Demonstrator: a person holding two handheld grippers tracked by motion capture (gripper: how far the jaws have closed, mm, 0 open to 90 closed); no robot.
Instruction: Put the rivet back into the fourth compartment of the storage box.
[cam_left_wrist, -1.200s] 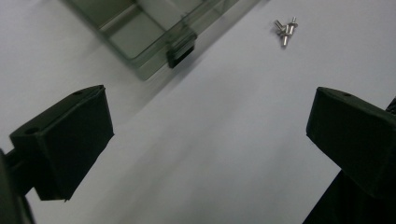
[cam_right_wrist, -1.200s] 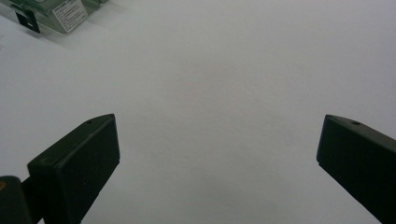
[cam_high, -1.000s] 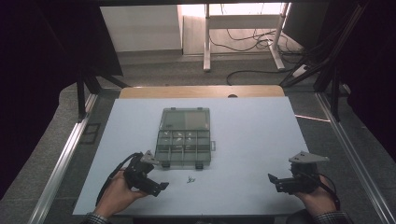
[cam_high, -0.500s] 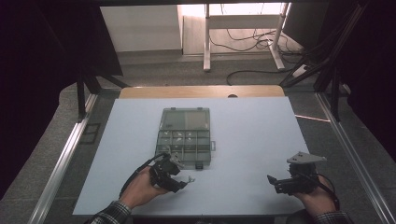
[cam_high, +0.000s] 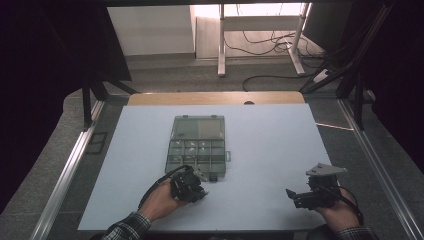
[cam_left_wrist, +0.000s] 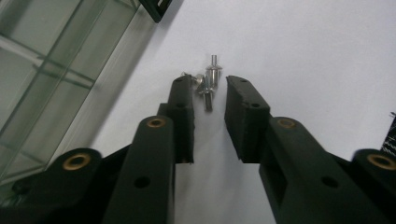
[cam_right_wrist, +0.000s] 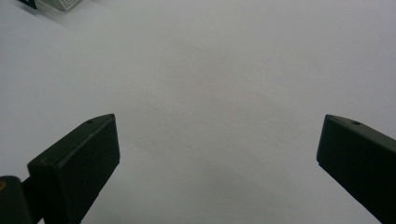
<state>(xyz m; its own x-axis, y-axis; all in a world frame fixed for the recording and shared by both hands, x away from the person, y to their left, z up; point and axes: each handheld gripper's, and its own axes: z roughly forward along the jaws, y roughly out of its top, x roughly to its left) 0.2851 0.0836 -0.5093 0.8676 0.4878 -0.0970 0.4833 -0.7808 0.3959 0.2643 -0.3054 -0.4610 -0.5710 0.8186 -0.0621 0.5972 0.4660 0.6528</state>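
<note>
A white table (cam_high: 260, 150) seen from above, described from left to right. At centre-left lies one clear plastic organiser box (cam_high: 197, 145) with small compartments, lid shut. Just below its near edge, the left gripper (cam_high: 196, 189) is low over the table. In the left gripper view, its jaws have just been closing around a small cluster of silver metal fasteners (cam_left_wrist: 208, 84) that lies on the table beside the box's edge. The pads flank the fasteners with narrow gaps showing, so they are not yet pinched. At least two pieces can be counted, perhaps a third behind the left pad; an exact count is hard. To grip well, the jaws should probably stay centred on the cluster and low against the table, so that no piece slips out. Far right, the right gripper (cam_high: 303, 196) rests near the table's front edge, jaws spread wide over bare surface, holding nothing.
</note>
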